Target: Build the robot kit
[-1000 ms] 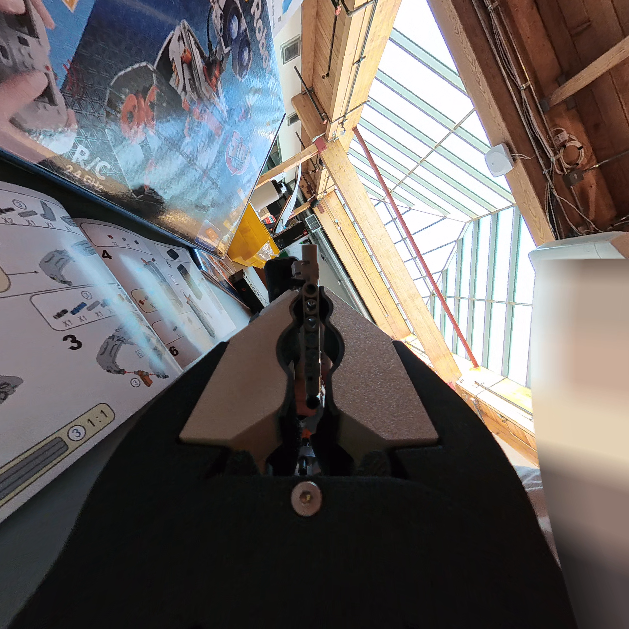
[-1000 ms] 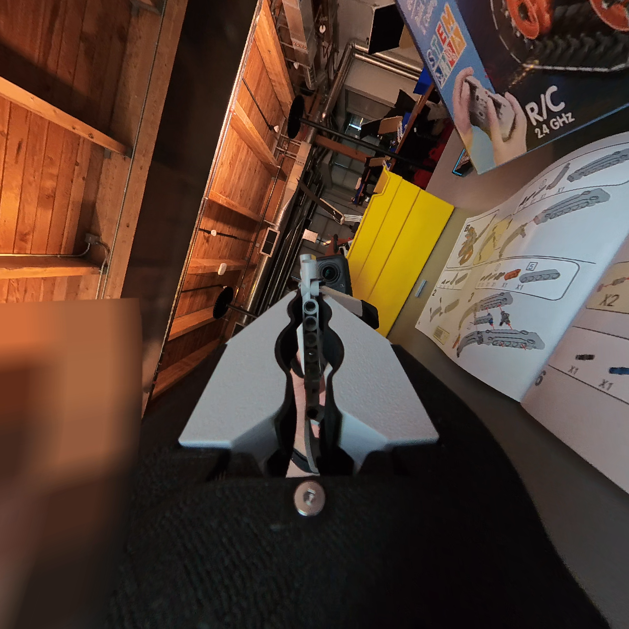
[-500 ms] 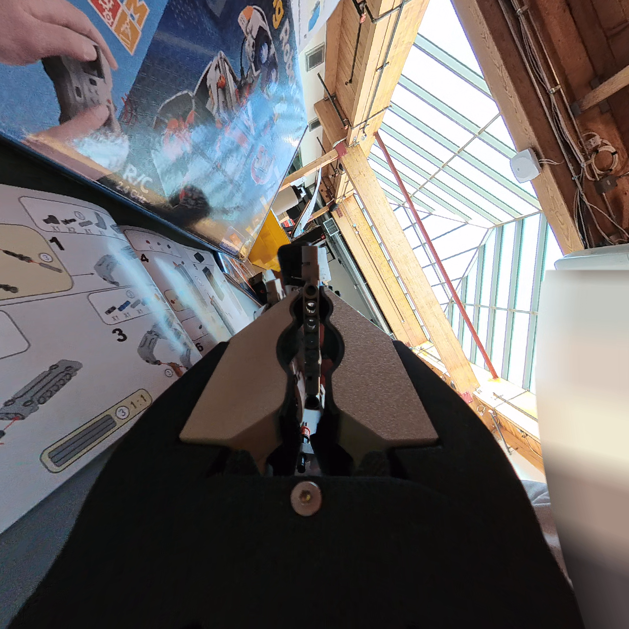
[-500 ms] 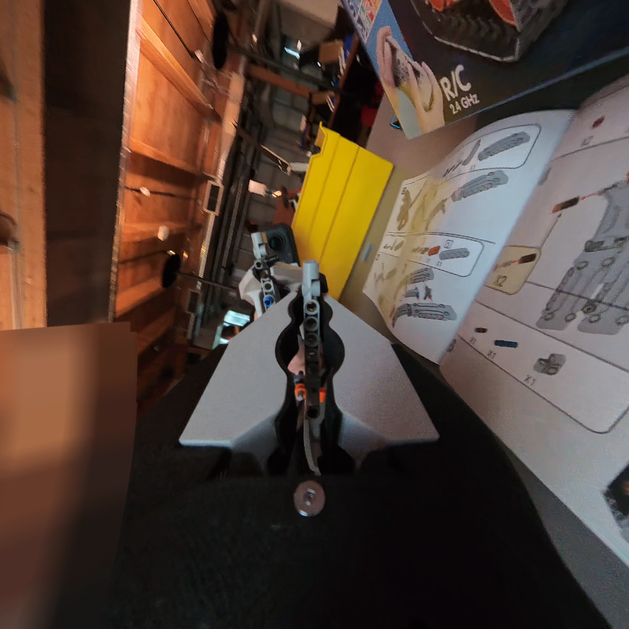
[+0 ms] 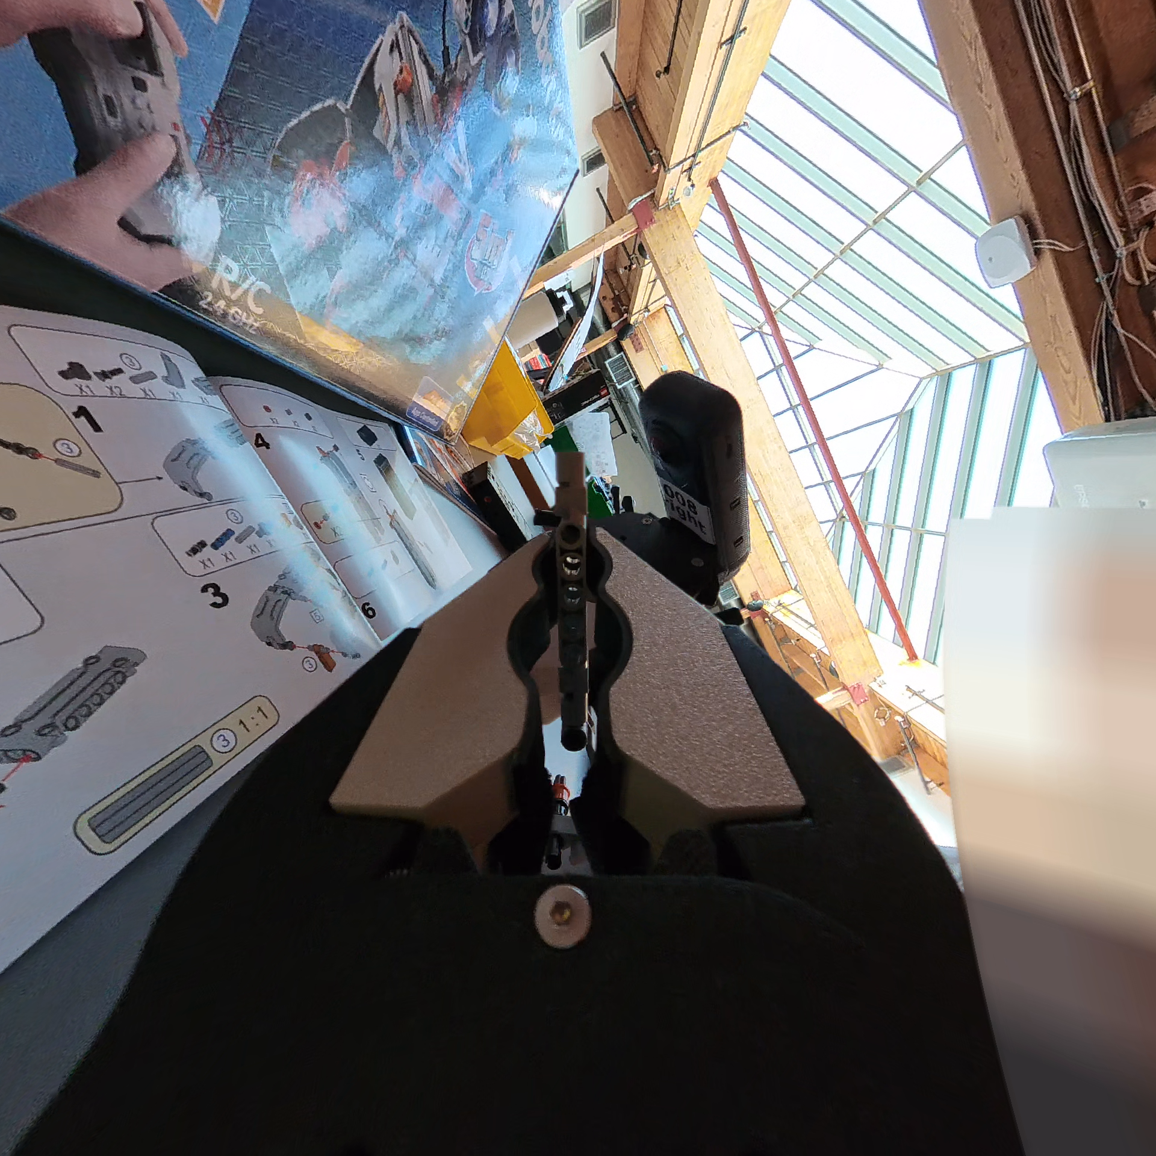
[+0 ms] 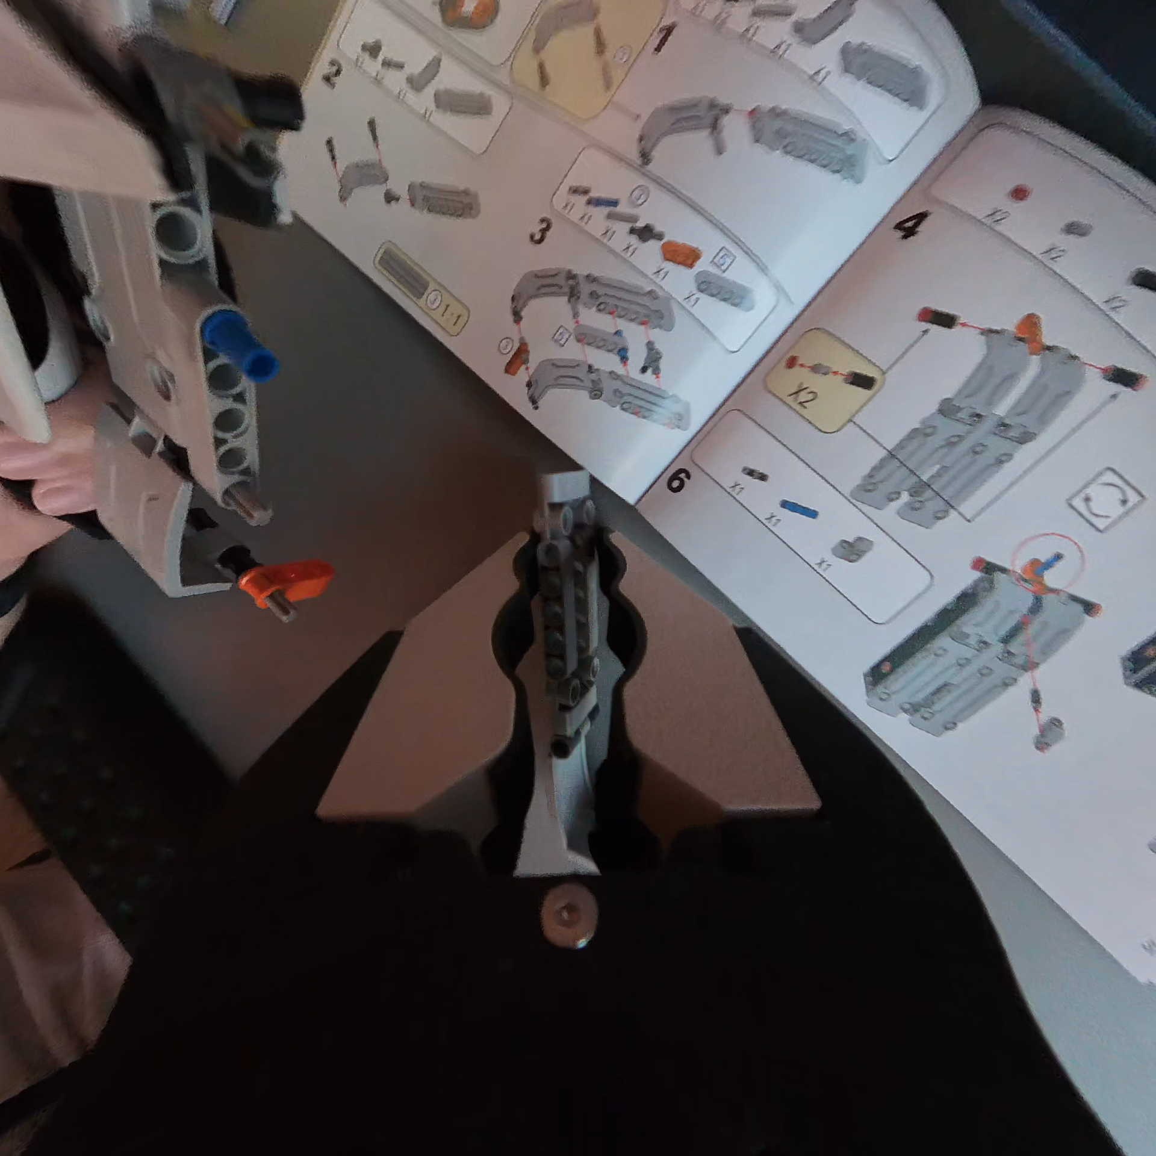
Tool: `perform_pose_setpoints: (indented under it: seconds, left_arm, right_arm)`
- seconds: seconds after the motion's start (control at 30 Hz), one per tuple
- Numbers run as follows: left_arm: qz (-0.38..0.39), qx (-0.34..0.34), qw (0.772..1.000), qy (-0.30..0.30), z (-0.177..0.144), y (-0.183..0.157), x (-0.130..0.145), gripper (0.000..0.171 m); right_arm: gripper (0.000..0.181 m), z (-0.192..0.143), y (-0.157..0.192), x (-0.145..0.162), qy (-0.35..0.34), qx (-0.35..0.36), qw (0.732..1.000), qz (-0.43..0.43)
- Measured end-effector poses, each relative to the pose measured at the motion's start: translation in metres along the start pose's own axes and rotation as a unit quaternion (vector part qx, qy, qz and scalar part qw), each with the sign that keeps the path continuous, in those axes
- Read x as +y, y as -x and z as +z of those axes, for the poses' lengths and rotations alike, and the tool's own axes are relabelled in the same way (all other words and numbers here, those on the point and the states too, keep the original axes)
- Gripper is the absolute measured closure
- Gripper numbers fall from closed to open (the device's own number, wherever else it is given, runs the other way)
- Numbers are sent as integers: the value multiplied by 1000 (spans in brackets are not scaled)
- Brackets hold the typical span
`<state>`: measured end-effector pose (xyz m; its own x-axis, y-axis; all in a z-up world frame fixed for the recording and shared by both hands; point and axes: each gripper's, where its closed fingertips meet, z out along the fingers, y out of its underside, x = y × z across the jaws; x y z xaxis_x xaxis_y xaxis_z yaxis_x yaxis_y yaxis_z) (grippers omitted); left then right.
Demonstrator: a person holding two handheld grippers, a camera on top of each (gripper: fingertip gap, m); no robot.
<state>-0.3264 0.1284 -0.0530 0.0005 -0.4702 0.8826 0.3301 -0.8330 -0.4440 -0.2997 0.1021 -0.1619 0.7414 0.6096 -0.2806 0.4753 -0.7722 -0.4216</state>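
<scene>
Booklet [image 5: 156,563] lies on table [image 6: 375,438], box [image 5: 344,187] behind it

Left wrist view looks along its fingers, tipped upward past an open instruction booklet [image 5: 187,563] toward a skylight [image 5: 876,250]. Right wrist view tilts downward, close over the same booklet [image 6: 813,375] on a grey table [image 6: 375,500]; both views share its pages

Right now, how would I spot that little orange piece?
Find the open instruction booklet; left of it, the other claw holds a grey brick assembly. The orange piece sticks out at its lower end, unlike the blue pin higher up.
</scene>
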Motion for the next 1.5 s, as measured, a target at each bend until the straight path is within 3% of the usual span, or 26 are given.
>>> perform_pose_setpoints:
  seconds: [0.13,0.23,0.3,0.37,0.47,0.6,0.73,1.1,1.23,1.3,1.4,1.47,1.5]
  left_arm:
    - [-10,8,1000,2,0,-1,1,167]
    - [-12,14,1000,3,0,-3,1,167]
    - [-12,17,1000,4,0,-5,1,167]
    - [-11,20,1000,8,1,-7,2,167]
    - [-11,23,1000,15,3,-8,5,167]
    - [-11,21,999,26,6,-6,9,167]
    - [-21,20,999,29,7,-1,11,167]
    - [-29,22,999,37,8,-1,14,167]
    - [-30,22,999,34,7,-1,13,167]
    - [-31,25,999,28,6,-2,11,167]
    - [-27,32,999,17,5,-6,7,167]
    - [-30,48,998,4,3,-11,3,167]
    - [-34,60,998,-4,2,-15,0,167]
  right_arm:
    - [141,-26,10,-10,-52,-57,996,-49]
    - [140,-73,21,-9,-139,-85,966,-199]
    - [138,-86,20,14,-147,-70,935,-316]
    - [134,-79,5,47,-74,-39,912,-402]
    - [136,-66,1,78,28,-45,898,-437]
    - [145,-53,-6,77,89,18,838,-538]
    - [155,-43,-15,79,151,26,801,-578]
    - [173,-45,-19,81,171,18,783,-598]
    - [175,-44,-8,76,122,-16,820,-559]
    - [175,-45,3,64,47,-54,862,-501]
    - [176,-64,26,26,-143,-131,913,-359]
    - [177,-89,42,0,-272,-210,910,-235]
    - [176,-97,47,-7,-303,-252,903,-169]
